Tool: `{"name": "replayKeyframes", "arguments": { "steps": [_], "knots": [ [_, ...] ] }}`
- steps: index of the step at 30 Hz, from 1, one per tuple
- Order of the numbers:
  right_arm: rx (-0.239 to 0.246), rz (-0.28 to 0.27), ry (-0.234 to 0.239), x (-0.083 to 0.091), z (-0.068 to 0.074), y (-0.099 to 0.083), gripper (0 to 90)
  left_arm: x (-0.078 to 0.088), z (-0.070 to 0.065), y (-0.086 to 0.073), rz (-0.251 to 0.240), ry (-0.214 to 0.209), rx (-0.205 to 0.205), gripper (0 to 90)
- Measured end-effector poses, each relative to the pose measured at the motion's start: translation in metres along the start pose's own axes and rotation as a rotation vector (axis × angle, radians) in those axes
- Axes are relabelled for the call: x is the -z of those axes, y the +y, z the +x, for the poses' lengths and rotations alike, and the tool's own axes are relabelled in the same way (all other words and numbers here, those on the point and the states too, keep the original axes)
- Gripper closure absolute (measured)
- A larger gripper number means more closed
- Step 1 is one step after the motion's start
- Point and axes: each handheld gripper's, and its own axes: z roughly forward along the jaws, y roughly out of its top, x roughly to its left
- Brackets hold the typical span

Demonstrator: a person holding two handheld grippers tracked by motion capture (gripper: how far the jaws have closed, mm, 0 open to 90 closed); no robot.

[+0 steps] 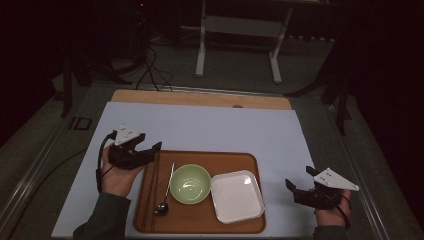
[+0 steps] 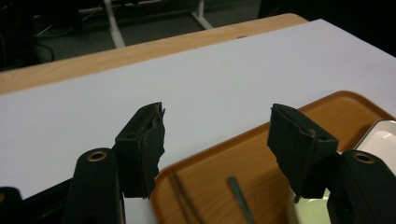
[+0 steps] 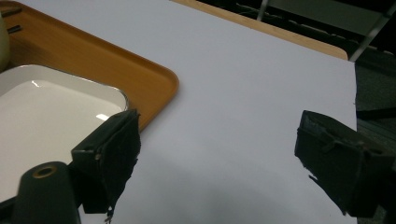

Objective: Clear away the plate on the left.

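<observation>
black jaws of the left gripper [image 1: 150, 150] stand apart over the orange tray [image 1: 250, 160] edge, holding nothing. the right gripper [image 1: 295, 189], jaws also apart and empty, sits on the white sheet [image 1: 210, 125] beside the tray. on the tray lie chopsticks [image 1: 154, 185], a spoon [image 1: 166, 192], a green bowl [image 1: 190, 184] and a white square plate [image 1: 236, 196].

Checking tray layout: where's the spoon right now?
High view: the spoon lies on the orange tray, left of centre, between the chopsticks and the green bowl, its bowl end toward the person.
</observation>
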Motion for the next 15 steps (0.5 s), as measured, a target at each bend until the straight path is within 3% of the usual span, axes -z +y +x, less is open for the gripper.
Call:
{"name": "replayKeyframes", "arguments": {
  "steps": [6, 15],
  "knots": [
    [0.003, -0.001, 0.006, -0.001, 0.001, 0.001, 14.1, 0.01, 0.012, -0.029, 0.004, 0.029, 0.058, 36.9],
    [0.004, 0.002, 0.011, -0.003, 0.0, 0.001, 14.1, 0.022, 0.03, -0.067, 0.032, 0.065, 0.111, 37.1]
  ]
}}
